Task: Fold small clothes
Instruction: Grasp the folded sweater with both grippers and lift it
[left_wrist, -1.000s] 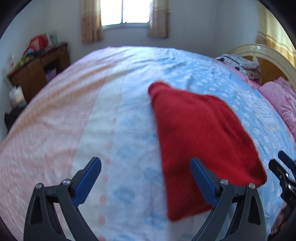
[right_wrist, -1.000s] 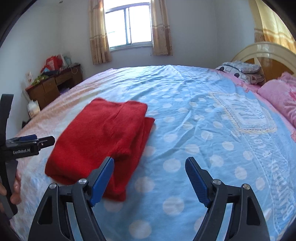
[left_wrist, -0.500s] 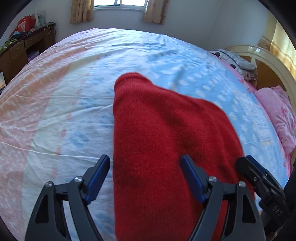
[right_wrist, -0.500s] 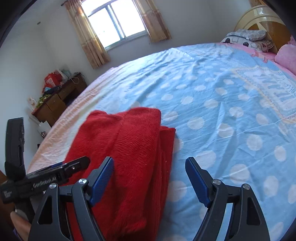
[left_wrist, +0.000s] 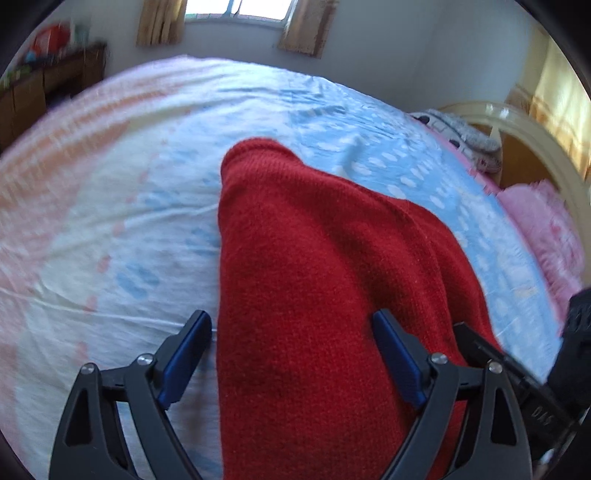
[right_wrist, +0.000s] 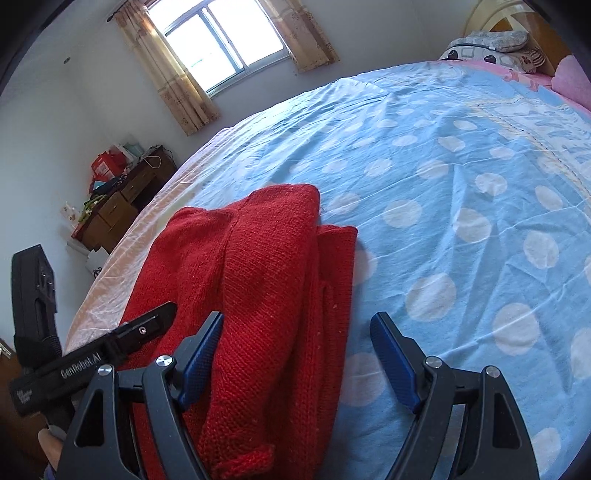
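Note:
A folded red knit sweater (left_wrist: 325, 280) lies on the bed; it also shows in the right wrist view (right_wrist: 255, 295). My left gripper (left_wrist: 291, 354) is open, its blue pads either side of the sweater's near left part, just above it. My right gripper (right_wrist: 295, 354) is open over the sweater's near right edge, left pad over the knit, right pad over the sheet. Each gripper shows in the other's view: the right one at the lower right (left_wrist: 517, 373), the left one at the lower left (right_wrist: 122, 339).
The bed sheet is blue with white dots (right_wrist: 461, 206) and pink-and-white toward the left (left_wrist: 74, 206). Pillows (right_wrist: 491, 44) and a headboard (left_wrist: 524, 133) stand at the far right. A wooden desk (right_wrist: 118, 206) with clutter stands by the wall under a window (right_wrist: 221, 40).
Both grippers have moved in toward the sweater and lower. The sweater now fills the space between the left pads, and its right edge lies between the right pads. Both stay open.

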